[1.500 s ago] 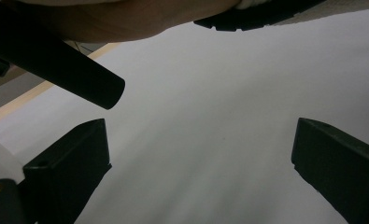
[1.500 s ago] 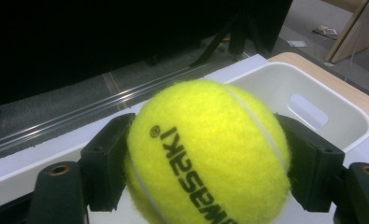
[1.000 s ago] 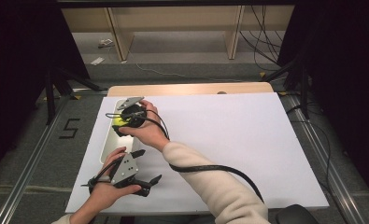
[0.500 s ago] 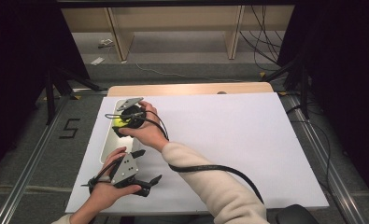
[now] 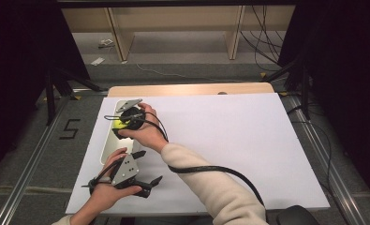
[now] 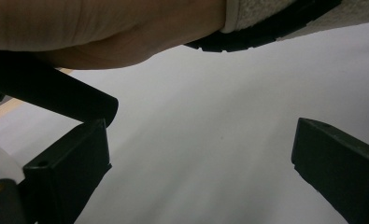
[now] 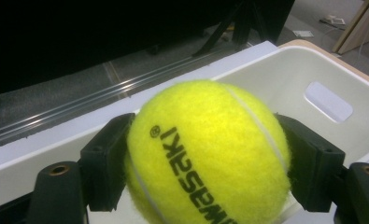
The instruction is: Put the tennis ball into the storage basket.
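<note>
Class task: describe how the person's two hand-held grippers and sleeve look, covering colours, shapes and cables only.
Both the left gripper and the right gripper are black with blocky two-jaw ends. Each carries a grey three-cornered plate on top. A thick black cable trails along the cream knitted sleeve.

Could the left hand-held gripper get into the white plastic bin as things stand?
Probably not yet: the right hand-held gripper, shut on the yellow tennis ball, sits over the white plastic bin, and its forearm crosses beside the open left hand-held gripper.
</note>
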The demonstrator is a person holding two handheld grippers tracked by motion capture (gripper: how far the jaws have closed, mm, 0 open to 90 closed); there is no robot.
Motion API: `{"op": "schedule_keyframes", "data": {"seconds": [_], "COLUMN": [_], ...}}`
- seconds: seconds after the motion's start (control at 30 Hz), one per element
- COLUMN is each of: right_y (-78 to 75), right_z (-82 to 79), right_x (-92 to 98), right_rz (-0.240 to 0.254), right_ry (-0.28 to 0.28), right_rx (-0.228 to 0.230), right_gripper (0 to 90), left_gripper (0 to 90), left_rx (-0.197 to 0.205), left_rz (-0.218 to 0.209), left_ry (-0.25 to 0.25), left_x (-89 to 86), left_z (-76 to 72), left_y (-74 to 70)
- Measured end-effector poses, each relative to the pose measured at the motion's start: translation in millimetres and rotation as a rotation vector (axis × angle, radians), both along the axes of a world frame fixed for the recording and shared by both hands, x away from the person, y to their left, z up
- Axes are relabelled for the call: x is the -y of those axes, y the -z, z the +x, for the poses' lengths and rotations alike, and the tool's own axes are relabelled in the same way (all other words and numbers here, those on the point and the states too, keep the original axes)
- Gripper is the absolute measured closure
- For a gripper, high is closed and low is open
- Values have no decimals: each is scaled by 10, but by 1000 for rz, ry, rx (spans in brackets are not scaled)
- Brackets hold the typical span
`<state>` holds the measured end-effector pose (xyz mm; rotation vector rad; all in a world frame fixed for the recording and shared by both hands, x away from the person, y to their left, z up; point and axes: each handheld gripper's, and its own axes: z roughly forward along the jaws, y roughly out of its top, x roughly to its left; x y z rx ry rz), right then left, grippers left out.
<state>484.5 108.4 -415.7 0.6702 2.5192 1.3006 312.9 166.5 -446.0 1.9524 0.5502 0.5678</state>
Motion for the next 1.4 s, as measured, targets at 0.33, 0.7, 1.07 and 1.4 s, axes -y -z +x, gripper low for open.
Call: {"op": "schedule_keyframes", "data": {"seconds": [0.33,0.7,1.07,1.4], "right_y": [47,116,11,-75], "right_z": [-1,-5,40,29], "right_x": [-31,-61,-18,153], "right_rz": [-16,-35,-1,30], "right_ry": [-9,-16,-11,5], "right_rx": [-10,-26,8,20], "right_gripper": [263,259,144,146], "left_gripper": [38,38,38,38], "left_rx": [-1,-1,-2,-2], "left_rz": [0,0,0,-1], "left_ry": [1,1,2,2], "left_x": [1,1,1,0], "left_z": [-2,-1,-3,-3], "left_y": [0,1,1,2]}}
